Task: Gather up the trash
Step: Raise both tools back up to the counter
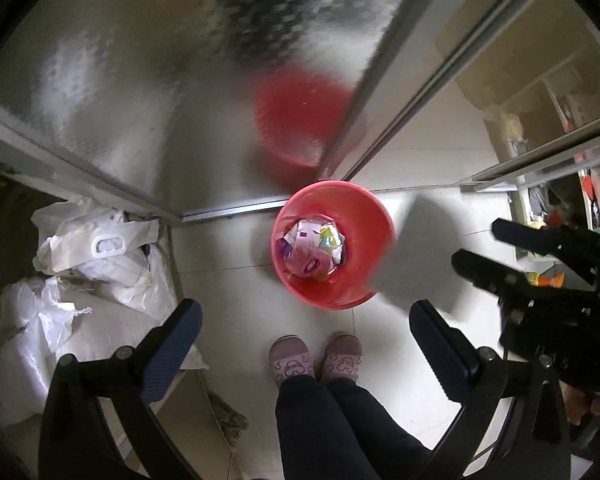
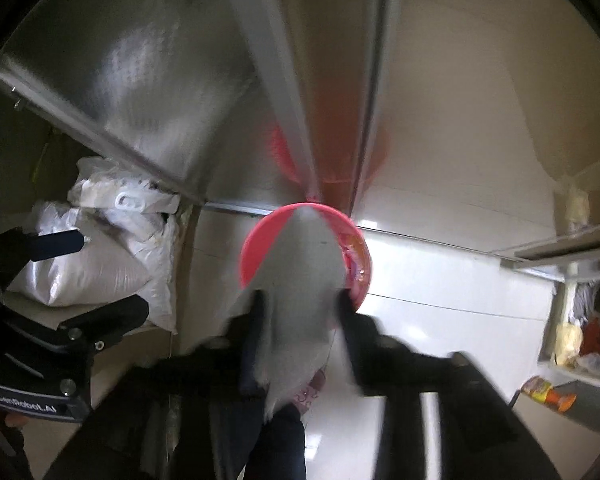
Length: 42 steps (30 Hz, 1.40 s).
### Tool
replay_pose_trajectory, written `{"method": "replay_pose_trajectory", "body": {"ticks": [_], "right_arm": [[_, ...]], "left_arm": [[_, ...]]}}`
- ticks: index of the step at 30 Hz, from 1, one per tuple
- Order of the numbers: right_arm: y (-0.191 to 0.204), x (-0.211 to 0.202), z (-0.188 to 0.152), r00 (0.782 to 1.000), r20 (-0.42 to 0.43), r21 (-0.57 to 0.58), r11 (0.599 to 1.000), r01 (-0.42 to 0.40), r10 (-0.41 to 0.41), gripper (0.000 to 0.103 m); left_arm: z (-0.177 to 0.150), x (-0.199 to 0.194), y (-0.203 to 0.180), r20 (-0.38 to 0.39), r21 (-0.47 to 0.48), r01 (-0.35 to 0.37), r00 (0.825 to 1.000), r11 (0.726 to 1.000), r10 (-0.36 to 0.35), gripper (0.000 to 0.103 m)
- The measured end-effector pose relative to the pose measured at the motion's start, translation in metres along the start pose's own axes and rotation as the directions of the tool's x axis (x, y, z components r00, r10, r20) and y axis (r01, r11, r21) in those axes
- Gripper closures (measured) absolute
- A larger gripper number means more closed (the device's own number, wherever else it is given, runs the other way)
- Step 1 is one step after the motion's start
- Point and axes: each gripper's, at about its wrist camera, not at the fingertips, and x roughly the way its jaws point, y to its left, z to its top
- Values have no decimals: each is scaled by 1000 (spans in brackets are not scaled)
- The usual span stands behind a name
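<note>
Two purple slippers [image 1: 290,362] and dark trouser legs stand on the pale tiled floor [image 1: 228,292] directly below the left claw [image 1: 304,312], which points straight down with its blue-padded fingers spread wide and nothing between them. Beside it, the right claw [image 2: 302,300] has its jaws partway apart with a pale grey sheet of paper [image 2: 300,264] running between them; the view is blurred, so whether the pads press on the sheet cannot be told. That sheet hangs over the mouth of the red plastic bin [image 1: 374,248], hiding most of it from the right wrist camera. The bin stands on the floor just ahead of the slippers, upright, with crumpled wrappers [image 1: 312,248] lying in its bottom. To the left, white plastic sacks [image 1: 100,256] are heaped against the wall. Behind the bin rises a frosted glass door [image 1: 140,80] in a metal frame, showing a red smear of reflection. Off to the right, an orange snack packet [image 2: 548,394] lies near low open shelves [image 2: 572,336]
</note>
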Motion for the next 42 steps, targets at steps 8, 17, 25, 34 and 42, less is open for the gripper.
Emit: {"method": "replay_pose_trajectory", "body": {"ticks": [8,17,25,34,42], "right_arm": [[8,-13,1,997,45,-18,998,62,-61,22],[28,-81,1,997,71,-39,999,37,-34,22],[52,-193,12,977,186,-47,992,117,-107,2],[83,-328,38,932,355,-80,990,113,-77,0],[107,-402,59,889,457,-168,982,90,-4,0]], "left_arm": [[-7,-23,1,27,-1,-13,1000,1000,13,0],[-17,-110,3,98,-3,-30,995,1000,30,0],[-16,-238,2,210,-48,-62,975,997,71,0],[-14,-376,2,356,-121,-107,923,987,144,0],[-11,-450,11,444,-188,-144,870,972,214,0]]}}
